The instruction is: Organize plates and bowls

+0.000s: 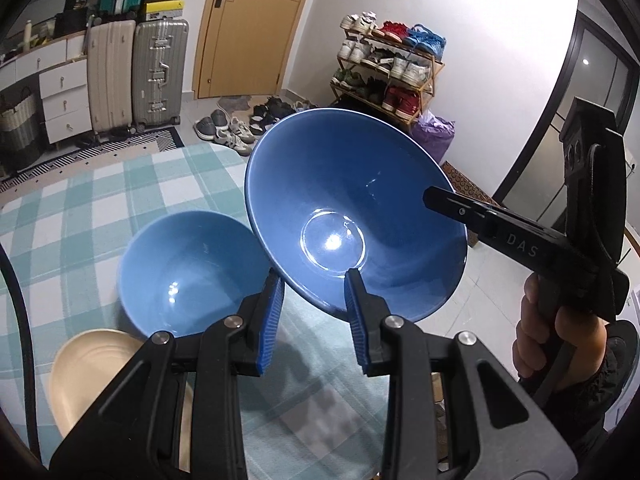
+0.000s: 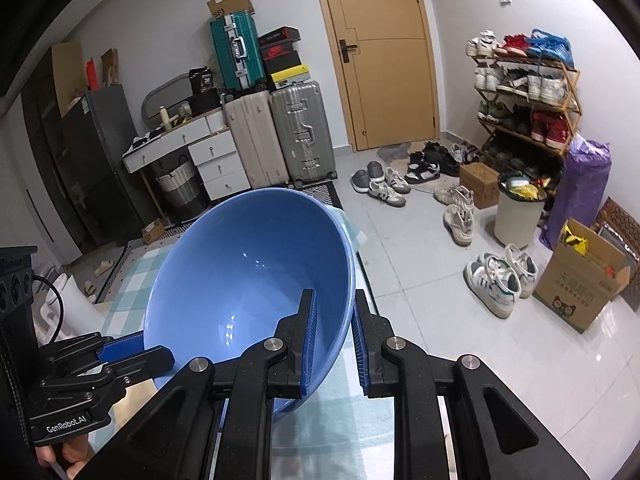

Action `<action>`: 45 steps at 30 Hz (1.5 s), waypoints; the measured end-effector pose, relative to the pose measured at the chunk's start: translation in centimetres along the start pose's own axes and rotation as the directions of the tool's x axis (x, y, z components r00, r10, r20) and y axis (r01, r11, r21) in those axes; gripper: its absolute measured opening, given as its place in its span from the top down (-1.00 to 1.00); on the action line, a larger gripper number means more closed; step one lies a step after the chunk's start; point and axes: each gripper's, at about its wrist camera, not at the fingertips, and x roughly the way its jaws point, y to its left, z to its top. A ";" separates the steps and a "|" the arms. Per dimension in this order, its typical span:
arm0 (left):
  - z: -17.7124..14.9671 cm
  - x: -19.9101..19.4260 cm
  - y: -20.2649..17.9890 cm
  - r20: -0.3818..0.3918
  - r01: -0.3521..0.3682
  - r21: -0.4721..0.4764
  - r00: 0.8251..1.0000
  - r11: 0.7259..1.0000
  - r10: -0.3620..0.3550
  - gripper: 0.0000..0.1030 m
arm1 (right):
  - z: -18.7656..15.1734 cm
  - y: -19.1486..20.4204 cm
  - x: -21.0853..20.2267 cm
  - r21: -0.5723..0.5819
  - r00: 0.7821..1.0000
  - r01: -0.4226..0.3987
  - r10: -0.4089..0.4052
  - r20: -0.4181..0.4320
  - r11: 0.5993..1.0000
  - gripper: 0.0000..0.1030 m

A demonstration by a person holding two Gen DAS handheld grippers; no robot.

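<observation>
**A:** Right wrist view first: what does the right gripper (image 2: pixel 334 344) have?

**B:** Its blue pads pinch the rim of the tilted bowl (image 2: pixel 248 280), one inside, one outside. The bowl is lifted above the checked cloth (image 2: pixel 132 268).

**A:** And the left gripper (image 1: pixel 314 316)?

**B:** Its jaws are spread, holding nothing. One pad (image 1: pixel 356 304) shows in front of the tilted bowl's (image 1: pixel 352 200) near rim; I can't tell if it touches.

**A:** What sits below?

**B:** A cream plate (image 1: pixel 96 360) nearest, then a second bowl (image 1: pixel 188 272) upright on the cloth (image 1: pixel 80 208), just beside the raised one.

**A:** Farther off?

**B:** Suitcases (image 2: pixel 280 136), a door (image 2: pixel 384 52), a shoe rack (image 2: pixel 524 96).
</observation>
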 end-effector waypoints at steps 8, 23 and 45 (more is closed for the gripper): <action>1.1 -4.4 3.5 0.056 -0.038 -0.035 0.998 0.999 0.040 0.46 | 1.3 4.1 1.3 -0.044 0.999 -0.039 0.039 -0.005 0.998 0.66; 1.6 -6.5 10.2 0.061 -0.094 -0.098 0.993 0.991 0.100 0.46 | 1.9 9.9 6.1 -0.083 0.995 -0.093 0.089 -0.052 0.992 0.66; 1.3 -0.1 14.5 -0.012 -0.136 -0.140 0.991 0.981 0.135 0.46 | -0.2 10.1 13.4 -0.081 0.985 -0.100 0.087 -0.152 0.992 0.65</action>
